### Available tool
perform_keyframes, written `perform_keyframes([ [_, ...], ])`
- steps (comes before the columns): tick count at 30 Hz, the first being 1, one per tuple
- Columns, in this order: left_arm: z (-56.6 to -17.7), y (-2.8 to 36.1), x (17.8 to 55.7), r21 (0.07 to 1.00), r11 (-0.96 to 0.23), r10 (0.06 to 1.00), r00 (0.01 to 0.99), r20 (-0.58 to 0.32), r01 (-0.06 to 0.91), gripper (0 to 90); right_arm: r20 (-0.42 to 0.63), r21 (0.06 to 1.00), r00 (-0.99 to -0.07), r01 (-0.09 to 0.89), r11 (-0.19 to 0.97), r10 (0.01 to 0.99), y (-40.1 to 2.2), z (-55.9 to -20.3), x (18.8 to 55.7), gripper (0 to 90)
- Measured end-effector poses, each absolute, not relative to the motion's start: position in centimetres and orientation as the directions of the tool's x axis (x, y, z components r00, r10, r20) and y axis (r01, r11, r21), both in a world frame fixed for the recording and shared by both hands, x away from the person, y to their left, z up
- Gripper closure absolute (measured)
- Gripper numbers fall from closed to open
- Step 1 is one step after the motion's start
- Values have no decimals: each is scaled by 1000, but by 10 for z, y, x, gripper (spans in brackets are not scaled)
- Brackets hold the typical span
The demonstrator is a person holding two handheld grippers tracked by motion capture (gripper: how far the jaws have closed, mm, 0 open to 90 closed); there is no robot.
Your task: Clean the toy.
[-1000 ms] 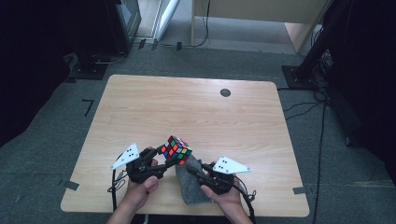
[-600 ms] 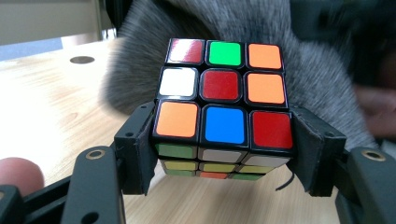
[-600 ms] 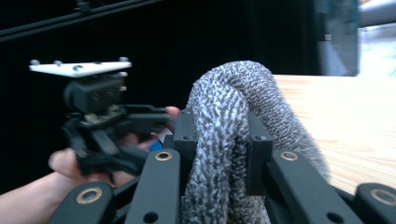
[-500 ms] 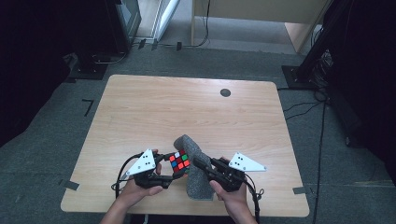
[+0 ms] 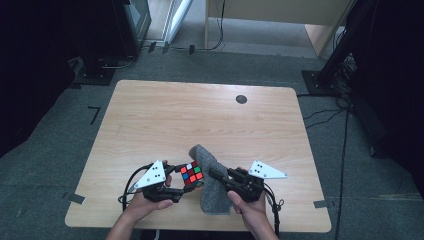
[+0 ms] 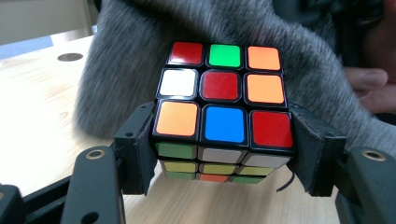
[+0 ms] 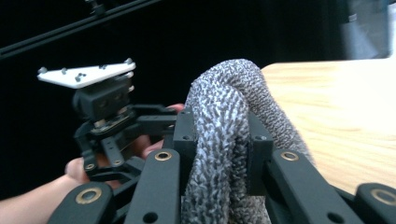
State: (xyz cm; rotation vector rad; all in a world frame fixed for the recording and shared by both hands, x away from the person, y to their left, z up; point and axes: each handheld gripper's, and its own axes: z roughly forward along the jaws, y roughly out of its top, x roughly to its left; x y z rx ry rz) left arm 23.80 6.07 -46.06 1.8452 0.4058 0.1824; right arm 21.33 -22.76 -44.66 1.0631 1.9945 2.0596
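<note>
Pale wood-grain table (image 5: 150, 115), near edge: left gripper (image 5: 179, 184) clamps a glossy, square-tiled puzzle cube (image 5: 191, 173); right gripper (image 5: 216, 176) pinches a fuzzy grey cloth (image 5: 212, 195), apparently rolled, lying just beside the cube and draped behind it.

The cube (image 5: 191, 174) sits near the table's (image 5: 200, 115) near edge, just left of the cloth (image 5: 212, 190), touching it; a round hole (image 5: 241, 99) lies far right.
</note>
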Motion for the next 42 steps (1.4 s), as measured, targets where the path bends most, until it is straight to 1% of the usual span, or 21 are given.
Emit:
perform_keyframes([
  [2,-460,60,237,946,-272,376,924,-62,174,344,433,894,-745,426,-138,508,-226,-454,216,730],
  [3,-460,61,237,947,-267,375,924,-67,177,344,465,877,-726,457,-150,507,-228,-459,219,731],
  [4,-459,63,238,950,-252,374,924,-80,184,344,468,872,-713,470,-140,522,-230,-461,221,731],
  [7,-457,68,241,958,-198,391,913,-117,208,344,354,888,-648,459,-25,674,-231,-470,225,724],
  [8,-457,69,242,958,-185,404,906,-128,218,344,314,892,-626,451,3,714,-231,-471,225,703],
  [10,-458,71,246,955,-168,444,883,-150,246,344,285,899,-596,437,5,751,-234,-473,227,619],
  [12,-460,74,250,948,-128,492,849,-194,290,344,278,903,-557,429,-15,782,-238,-472,227,468],
  [13,-460,75,251,946,-104,501,838,-217,307,344,264,907,-534,421,-19,803,-240,-469,227,410],
  [15,-460,78,255,936,-39,518,808,-280,349,344,236,924,-520,383,-23,821,-244,-463,224,355],
  [17,-456,77,256,924,5,568,759,-318,383,344,211,945,-535,325,-32,818,-245,-457,219,292],
  [18,-455,75,255,922,10,577,750,-322,388,344,196,957,-564,287,-33,802,-243,-453,215,266],
  [20,-453,69,254,910,21,567,745,-352,414,344,163,967,-611,256,-2,774,-236,-450,211,225],
  [21,-452,67,253,904,20,557,746,-365,427,345,124,972,-639,233,38,760,-228,-449,207,221],
  [24,-450,55,249,883,-5,547,740,-391,470,344,17,976,-666,171,131,746,-207,-451,197,226],
  [27,-448,48,247,866,-16,541,733,-412,499,344,-51,971,-674,139,195,737,-190,-453,190,215],
  [30,-446,44,246,852,-16,496,744,-448,524,344,-125,964,-654,99,248,746,-180,-454,185,210],
  [36,-445,36,243,842,-65,448,770,-455,535,344,-127,959,-621,123,255,773,-180,-461,190,226],
  [37,-445,35,243,839,-69,448,768,-457,540,344,-130,959,-620,120,257,773,-180,-462,189,250],
  [38,-446,35,244,837,-70,450,766,-459,543,344,-149,958,-627,102,269,765,-179,-463,188,316],
  [40,-448,35,245,826,-68,455,754,-473,560,344,-196,949,-612,77,305,766,-176,-464,186,335],
  [42,-450,35,247,820,-68,452,751,-482,568,343,-201,944,-608,88,317,768,-175,-466,186,342],
])
